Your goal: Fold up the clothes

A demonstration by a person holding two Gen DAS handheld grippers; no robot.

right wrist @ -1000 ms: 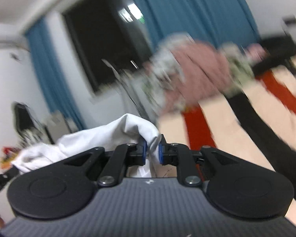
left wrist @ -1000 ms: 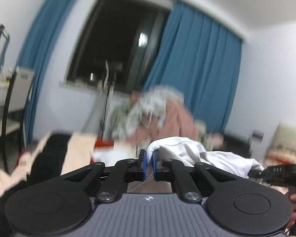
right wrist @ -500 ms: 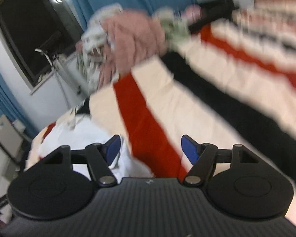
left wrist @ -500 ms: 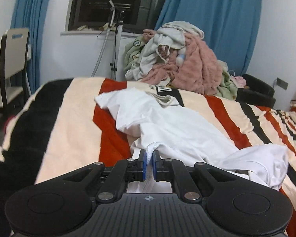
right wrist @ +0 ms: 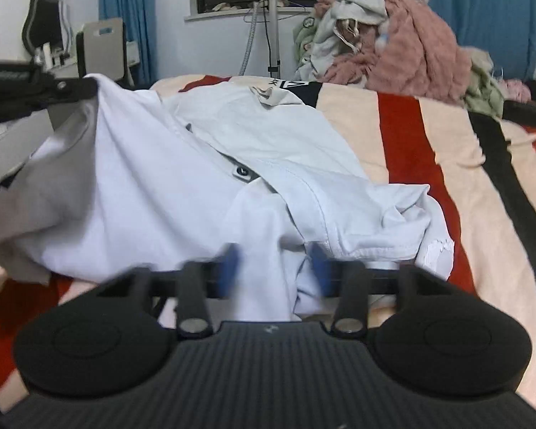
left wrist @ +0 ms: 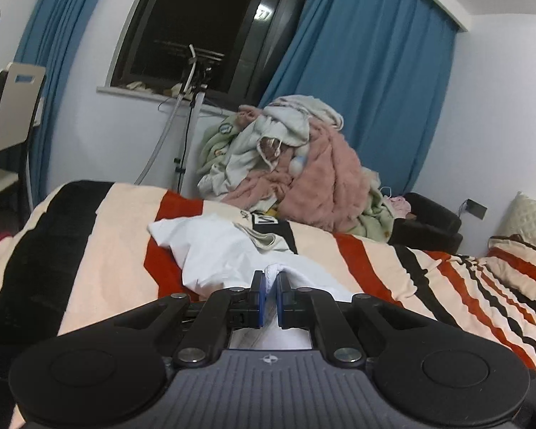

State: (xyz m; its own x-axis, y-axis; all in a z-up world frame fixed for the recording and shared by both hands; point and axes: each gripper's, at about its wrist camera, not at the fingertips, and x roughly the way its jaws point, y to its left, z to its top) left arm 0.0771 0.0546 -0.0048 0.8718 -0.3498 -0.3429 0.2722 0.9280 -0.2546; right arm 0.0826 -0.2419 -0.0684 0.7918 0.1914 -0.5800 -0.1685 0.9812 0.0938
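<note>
A white shirt (left wrist: 214, 250) lies crumpled on the striped blanket (left wrist: 107, 236). My left gripper (left wrist: 268, 286) is shut on a small fold of the shirt's edge. In the right wrist view the left gripper (right wrist: 71, 87) holds one corner of the shirt (right wrist: 160, 186) lifted at the upper left. My right gripper (right wrist: 273, 268) sits low at the shirt's near edge. Its blurred blue pads (right wrist: 228, 268) are closing, still apart, with a fold of white cloth between them.
A heap of pink, green and pale clothes (left wrist: 303, 171) is piled at the far end of the bed (right wrist: 428, 136). A stand (left wrist: 189, 125) rises before the dark window. A chair (left wrist: 14, 107) is at the left, a pillow (left wrist: 529, 221) at the right.
My right gripper let go of the shirt, opened wide, swung down to the shirt's near edge and is closing. The left gripper brought its held edge down toward the bed.
</note>
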